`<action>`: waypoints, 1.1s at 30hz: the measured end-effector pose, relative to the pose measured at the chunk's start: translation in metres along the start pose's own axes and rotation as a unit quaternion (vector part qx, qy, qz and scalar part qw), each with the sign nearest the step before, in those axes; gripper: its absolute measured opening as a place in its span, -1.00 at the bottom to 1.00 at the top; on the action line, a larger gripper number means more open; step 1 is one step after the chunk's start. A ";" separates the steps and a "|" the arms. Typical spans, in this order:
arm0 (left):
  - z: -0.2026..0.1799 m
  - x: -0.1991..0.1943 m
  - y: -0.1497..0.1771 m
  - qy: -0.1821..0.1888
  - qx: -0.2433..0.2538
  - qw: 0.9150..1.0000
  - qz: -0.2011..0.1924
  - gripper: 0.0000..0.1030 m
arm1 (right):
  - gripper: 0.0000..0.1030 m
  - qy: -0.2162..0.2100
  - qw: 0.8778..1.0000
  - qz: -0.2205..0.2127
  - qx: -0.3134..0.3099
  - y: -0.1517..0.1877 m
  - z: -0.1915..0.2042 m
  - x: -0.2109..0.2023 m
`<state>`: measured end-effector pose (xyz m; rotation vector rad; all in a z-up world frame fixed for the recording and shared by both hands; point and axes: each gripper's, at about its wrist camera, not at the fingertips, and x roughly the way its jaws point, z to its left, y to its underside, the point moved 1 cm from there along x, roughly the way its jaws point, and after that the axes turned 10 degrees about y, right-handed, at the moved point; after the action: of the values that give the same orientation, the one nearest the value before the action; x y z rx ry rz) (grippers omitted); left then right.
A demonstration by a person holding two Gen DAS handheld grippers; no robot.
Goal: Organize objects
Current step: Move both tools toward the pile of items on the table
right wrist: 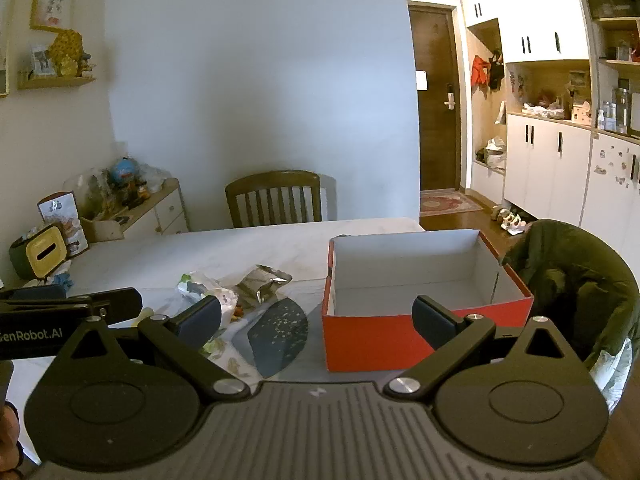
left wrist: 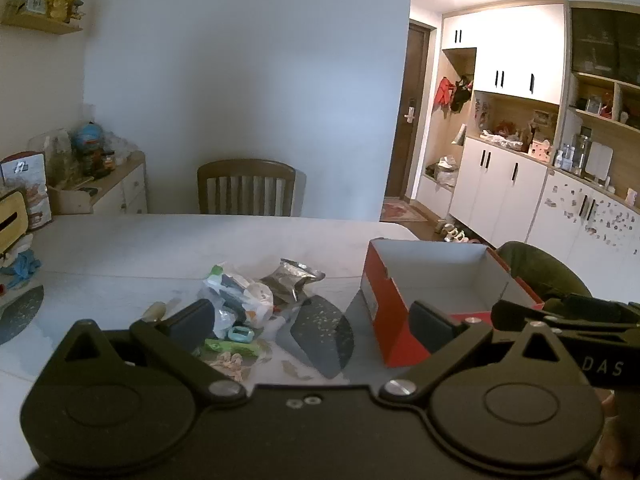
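A pile of small clutter lies on the white table: plastic wrappers, a crumpled silver foil bag, a teal clip and a green packet. The pile also shows in the right wrist view. An open red box with an empty white inside stands to the right of the pile; it also shows in the right wrist view. My left gripper is open and empty, held above the near side of the pile. My right gripper is open and empty, before the box's near left corner.
A dark speckled placemat lies between pile and box. A wooden chair stands at the table's far side. A chair draped with a green jacket is right of the box. A yellow tissue box and clutter sit at the far left.
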<state>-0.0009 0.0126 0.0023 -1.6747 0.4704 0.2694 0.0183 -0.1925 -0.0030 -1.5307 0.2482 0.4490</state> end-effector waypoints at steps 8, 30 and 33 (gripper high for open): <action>0.025 0.011 -0.003 0.003 -0.019 1.000 0.017 1.00 | 0.99 -0.011 1.000 0.012 -0.014 0.000 0.017 0.012; 0.174 0.084 -0.008 0.003 0.002 0.997 0.080 1.00 | 0.99 -0.078 0.992 0.080 -0.065 -0.005 0.139 0.098; 0.190 0.100 0.006 0.010 0.008 0.995 0.104 0.99 | 0.99 -0.081 0.989 0.087 -0.088 -0.001 0.155 0.115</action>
<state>0.1018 0.1835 -0.0771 -1.6155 0.6610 0.4005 0.1023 -0.0243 -0.0458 -1.6402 0.2199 0.7467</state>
